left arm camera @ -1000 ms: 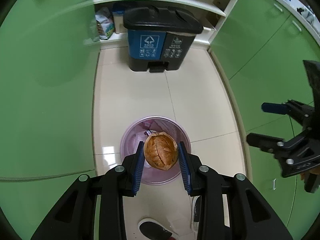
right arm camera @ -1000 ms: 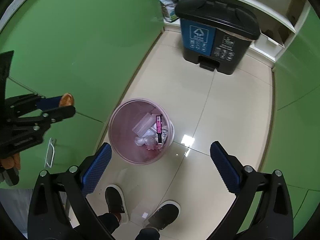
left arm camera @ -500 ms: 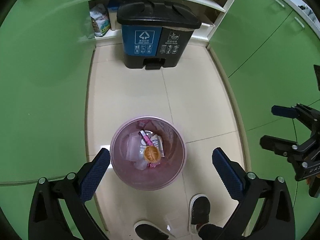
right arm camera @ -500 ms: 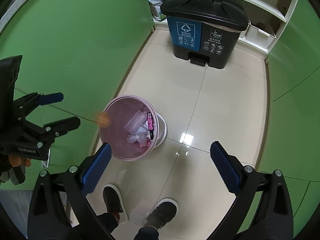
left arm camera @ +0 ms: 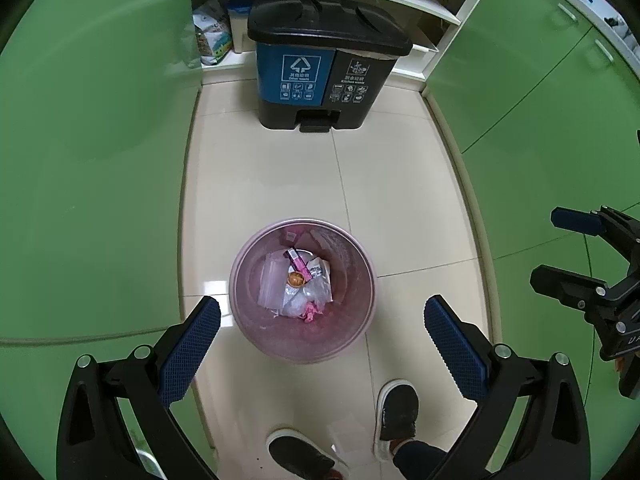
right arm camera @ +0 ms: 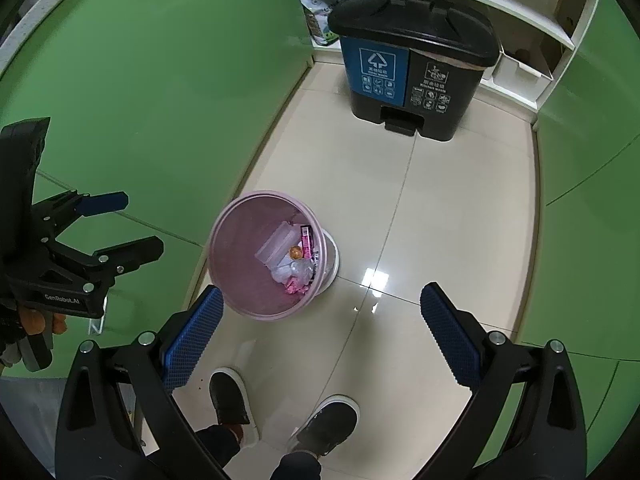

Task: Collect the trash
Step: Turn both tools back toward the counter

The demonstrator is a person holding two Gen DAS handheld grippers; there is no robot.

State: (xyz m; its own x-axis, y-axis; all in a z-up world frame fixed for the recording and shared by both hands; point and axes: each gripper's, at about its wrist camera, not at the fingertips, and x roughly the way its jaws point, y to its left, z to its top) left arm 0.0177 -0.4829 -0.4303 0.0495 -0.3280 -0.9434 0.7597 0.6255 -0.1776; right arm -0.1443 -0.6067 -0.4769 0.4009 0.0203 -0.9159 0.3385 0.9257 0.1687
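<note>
A small orange-brown ball of trash [left arm camera: 295, 279] is seen lying inside the pink wastebasket [left arm camera: 240, 264], on plastic wrappers and a pink packet [left arm camera: 298, 262]. The left gripper [left arm camera: 320, 332] and the right gripper [right arm camera: 320, 320] are both held above it with fingers spread wide and nothing between them. No further litter is visible on the tiled floor [left arm camera: 260, 180]. "Kitchen waste" is readable on the two-compartment pedal bin [left arm camera: 320, 80], "GenRobotAI" on the left gripper's body.

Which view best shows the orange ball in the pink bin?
The left wrist view: it looks straight down into the pink bin, so the orange ball sits unobstructed atop the wrappers. The right wrist view shows it smaller, at a slant.
</note>
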